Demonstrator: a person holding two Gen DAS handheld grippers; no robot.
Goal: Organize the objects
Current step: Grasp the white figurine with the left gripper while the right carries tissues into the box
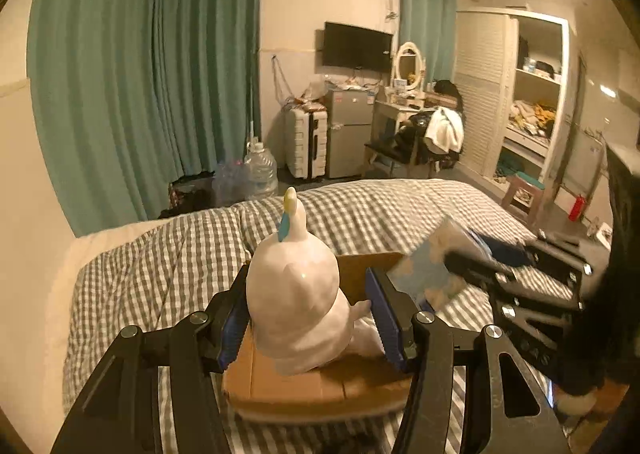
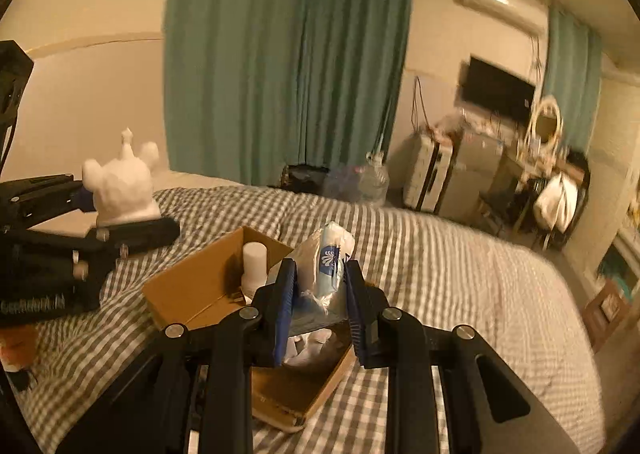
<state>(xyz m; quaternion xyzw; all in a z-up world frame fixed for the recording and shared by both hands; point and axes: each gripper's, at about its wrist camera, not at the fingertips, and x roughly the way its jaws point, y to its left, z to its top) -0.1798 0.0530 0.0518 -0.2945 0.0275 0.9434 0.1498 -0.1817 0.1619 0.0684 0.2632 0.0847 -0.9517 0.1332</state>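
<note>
My left gripper [image 1: 306, 310] is shut on a white plush toy [image 1: 294, 278] with a yellow and blue horn, held upright above an open cardboard box [image 1: 304, 386] on the bed. In the right wrist view, my right gripper [image 2: 320, 270] is shut on a clear-wrapped tissue pack [image 2: 330, 250] with a blue logo, over the same box [image 2: 188, 290]. A white bottle [image 2: 255, 258] stands inside the box with crumpled white items. The left gripper [image 2: 120, 210] and the plush toy [image 2: 120, 178] show at the left there. The tissue pack [image 1: 424, 266] appears blurred at the right of the left wrist view.
The box rests on a bed with a grey checked cover [image 1: 400, 206]. Beyond the bed stand water jugs [image 1: 262, 166], a white suitcase [image 1: 306, 142], a small fridge [image 1: 348, 130], a chair heaped with clothes [image 1: 436, 134], an open wardrobe [image 1: 520, 94] and a stool [image 1: 524, 194].
</note>
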